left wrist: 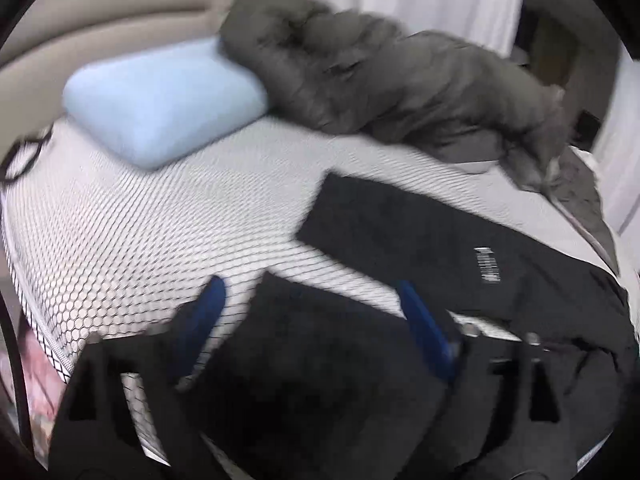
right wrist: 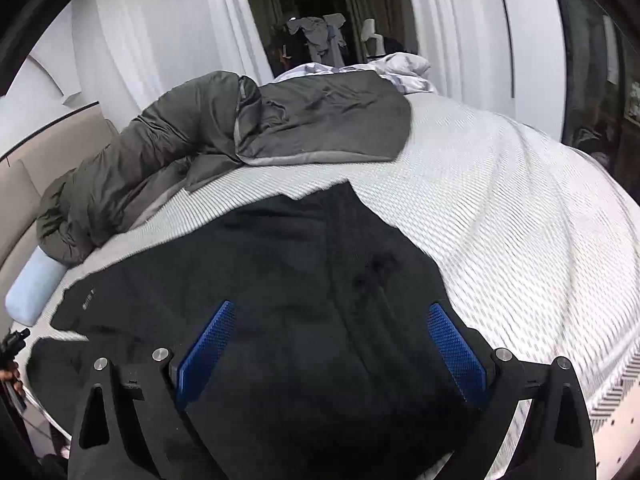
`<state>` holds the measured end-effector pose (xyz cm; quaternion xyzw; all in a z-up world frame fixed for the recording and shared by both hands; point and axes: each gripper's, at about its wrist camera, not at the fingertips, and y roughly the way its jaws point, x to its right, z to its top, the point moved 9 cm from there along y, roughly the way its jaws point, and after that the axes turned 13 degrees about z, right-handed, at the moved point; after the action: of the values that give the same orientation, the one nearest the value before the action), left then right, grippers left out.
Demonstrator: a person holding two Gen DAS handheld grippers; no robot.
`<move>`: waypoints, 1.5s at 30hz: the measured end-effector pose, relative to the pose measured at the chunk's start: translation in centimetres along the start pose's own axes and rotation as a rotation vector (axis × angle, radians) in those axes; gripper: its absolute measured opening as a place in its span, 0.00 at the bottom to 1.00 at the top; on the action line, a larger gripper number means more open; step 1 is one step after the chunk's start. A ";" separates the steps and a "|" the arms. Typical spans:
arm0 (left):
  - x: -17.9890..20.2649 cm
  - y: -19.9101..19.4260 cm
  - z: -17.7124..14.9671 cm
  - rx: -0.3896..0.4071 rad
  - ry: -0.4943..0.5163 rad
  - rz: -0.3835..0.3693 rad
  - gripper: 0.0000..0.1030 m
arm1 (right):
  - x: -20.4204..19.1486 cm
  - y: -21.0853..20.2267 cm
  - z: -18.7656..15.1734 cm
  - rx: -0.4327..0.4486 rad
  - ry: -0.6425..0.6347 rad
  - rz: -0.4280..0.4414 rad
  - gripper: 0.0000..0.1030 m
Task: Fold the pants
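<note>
Black pants point(right wrist: 320, 280) lie spread on the white patterned bed cover point(right wrist: 520, 220), partly folded. In the left wrist view one leg point(left wrist: 400, 224) reaches out over the cover with a small white logo point(left wrist: 488, 266) showing, and a second dark fold sits just below my fingers.

My left gripper point(left wrist: 312, 304) hangs above the pants, blue pads point(left wrist: 210, 308) wide apart, nothing pinched between them. That view is blurred, so I cannot tell whether the tips brush the cloth.

My right gripper point(right wrist: 332, 332) is likewise spread wide over the broad part of the pants, its pads point(right wrist: 456, 348) gripping nothing.

A grey-green duvet point(right wrist: 240, 132) is bunched along the far side of the bed, touching a pale blue pillow point(left wrist: 164, 100) by the beige headboard point(left wrist: 100, 20). White curtains point(right wrist: 160, 40) hang behind.
</note>
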<state>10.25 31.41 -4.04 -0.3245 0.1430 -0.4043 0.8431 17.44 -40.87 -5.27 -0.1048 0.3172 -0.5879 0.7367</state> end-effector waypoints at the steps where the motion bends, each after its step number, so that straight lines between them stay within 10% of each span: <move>1: 1.3 -0.8 -0.1 0.012 0.008 -0.030 0.95 | -0.2 1.0 1.3 0.004 0.013 0.033 0.96; 7: 10.4 -4.8 -3.1 -0.006 0.018 -0.254 0.99 | 1.2 8.1 6.4 -0.021 0.161 0.119 0.96; 13: 18.1 -5.4 -8.0 -0.040 0.078 -0.339 0.99 | 5.4 16.7 7.2 -0.182 0.170 0.008 0.89; 16: 19.9 -4.9 -9.2 -0.061 0.130 -0.340 0.99 | 6.5 19.3 6.9 -0.267 0.155 -0.003 0.76; 20: 20.9 -3.9 -9.5 -0.063 0.153 -0.344 0.99 | 6.7 21.3 7.4 -0.326 0.031 -0.062 0.15; 24: 20.1 -3.0 -9.2 -0.089 0.126 -0.329 0.99 | 6.3 19.7 11.7 -0.158 -0.022 -0.055 0.04; 31: 18.4 -2.0 -8.6 -0.093 0.078 -0.296 0.99 | 10.1 20.9 12.7 -0.187 0.111 -0.186 0.13; 38: 18.9 -3.0 -8.8 -0.075 0.097 -0.322 0.99 | 6.8 9.0 10.8 -0.050 0.010 -0.086 0.86; 45: 20.0 -4.1 -9.8 -0.054 0.162 -0.330 0.99 | 8.7 -1.7 0.4 -0.028 0.100 -0.085 0.91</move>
<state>15.59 9.78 -8.21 -0.3322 0.1662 -0.5580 0.7421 17.22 -49.57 -7.02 -0.0991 0.3572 -0.6188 0.6926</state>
